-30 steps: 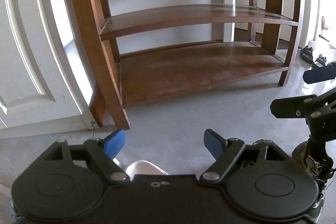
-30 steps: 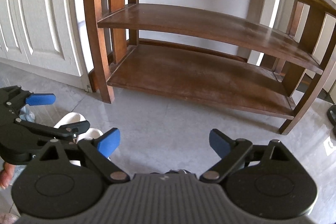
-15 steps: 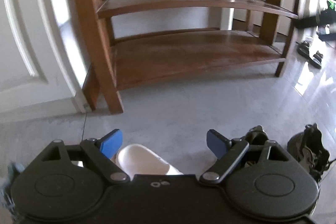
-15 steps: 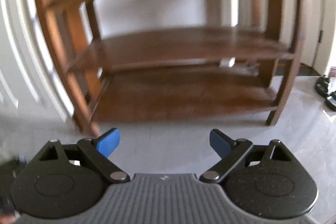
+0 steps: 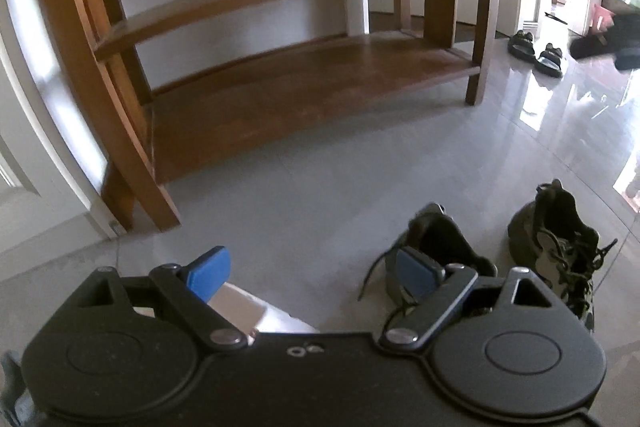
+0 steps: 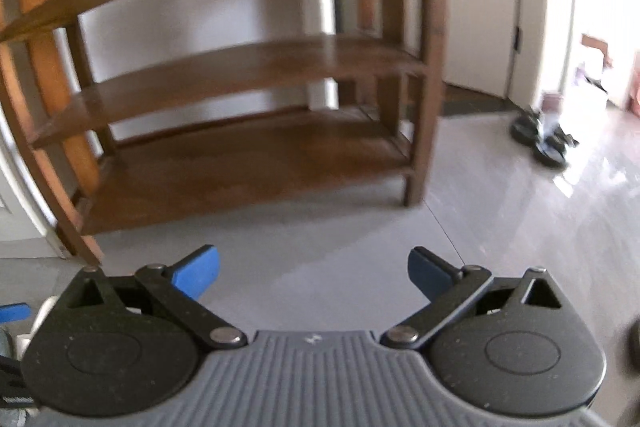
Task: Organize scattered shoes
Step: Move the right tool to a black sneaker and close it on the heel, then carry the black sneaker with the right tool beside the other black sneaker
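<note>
Two grippers: left gripper (image 5: 310,273) wide, empty; right gripper (image 6: 314,273) opening, empty. Boot (image 5: 436,247) beside left pad; laces could snag.

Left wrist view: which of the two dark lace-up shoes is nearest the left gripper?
The dark shoe directly behind the gripper's right finger; the other shoe stands farther right.

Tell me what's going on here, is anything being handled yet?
Nothing is held yet. A person holds two grippers over the floor before an empty wooden rack. The left gripper is open above a white shoe, beside two dark boots. The right gripper is opening, with only bare floor between its jaws. A pair of sandals lies beyond the rack.
</note>
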{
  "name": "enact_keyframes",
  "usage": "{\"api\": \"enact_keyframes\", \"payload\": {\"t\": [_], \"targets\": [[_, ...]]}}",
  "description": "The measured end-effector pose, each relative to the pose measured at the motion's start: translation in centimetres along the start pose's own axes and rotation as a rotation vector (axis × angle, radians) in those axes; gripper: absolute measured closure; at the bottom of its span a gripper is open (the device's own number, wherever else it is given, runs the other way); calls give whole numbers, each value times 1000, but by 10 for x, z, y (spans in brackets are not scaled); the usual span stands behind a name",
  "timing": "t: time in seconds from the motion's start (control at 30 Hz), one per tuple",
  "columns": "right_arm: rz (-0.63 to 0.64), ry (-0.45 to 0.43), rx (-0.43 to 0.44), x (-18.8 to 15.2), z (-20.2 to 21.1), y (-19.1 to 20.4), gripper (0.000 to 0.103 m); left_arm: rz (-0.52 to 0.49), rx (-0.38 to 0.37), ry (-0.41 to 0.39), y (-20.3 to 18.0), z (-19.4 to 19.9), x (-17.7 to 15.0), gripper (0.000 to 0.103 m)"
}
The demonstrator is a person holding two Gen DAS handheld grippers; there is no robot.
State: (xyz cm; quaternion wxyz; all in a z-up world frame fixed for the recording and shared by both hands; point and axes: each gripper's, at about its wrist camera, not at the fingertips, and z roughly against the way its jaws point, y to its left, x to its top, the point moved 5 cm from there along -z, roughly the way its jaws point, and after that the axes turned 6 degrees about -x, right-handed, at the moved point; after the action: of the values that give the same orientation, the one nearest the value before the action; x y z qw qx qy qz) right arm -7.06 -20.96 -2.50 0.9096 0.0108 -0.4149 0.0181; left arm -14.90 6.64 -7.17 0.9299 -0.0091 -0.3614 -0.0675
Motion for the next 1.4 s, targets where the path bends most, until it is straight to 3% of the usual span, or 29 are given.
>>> {"api": "enact_keyframes", "payload": {"t": [0.27,0.4,0.43,0.63,0.7,0.9,0.97,1.03,1.1,1.17,1.3,1.4], "targets": [[-38,70,6,-45,-9,-31,5,-6,-27,23,-1,1,-4,12],[37,187,24,-85,-32,-18,30,-26,-31,22,1,4,-6,12],[51,211,30,-92,-38,-15,32,-26,-30,23,2,5,-6,12],[85,291,34,-115,-65,5,29,-3,-28,22,12,10,-9,12],[115,292,15,-112,-73,9,18,4,-24,23,15,10,-9,12],[187,331,-22,-121,-89,18,20,30,-25,34,21,10,-11,12],[225,333,-25,-126,-96,19,31,27,-27,33,21,10,-11,12],[282,318,9,-131,-100,22,51,21,-23,29,21,10,-9,12],[357,283,8,-130,-99,25,65,29,-23,28,23,10,-9,12],[436,248,-20,-125,-98,23,66,39,-26,33,24,8,-10,12],[472,207,-42,-106,-112,1,70,40,-20,49,24,2,-11,12],[541,156,-87,-92,-125,-6,85,41,-26,56,21,0,-12,12]]}}
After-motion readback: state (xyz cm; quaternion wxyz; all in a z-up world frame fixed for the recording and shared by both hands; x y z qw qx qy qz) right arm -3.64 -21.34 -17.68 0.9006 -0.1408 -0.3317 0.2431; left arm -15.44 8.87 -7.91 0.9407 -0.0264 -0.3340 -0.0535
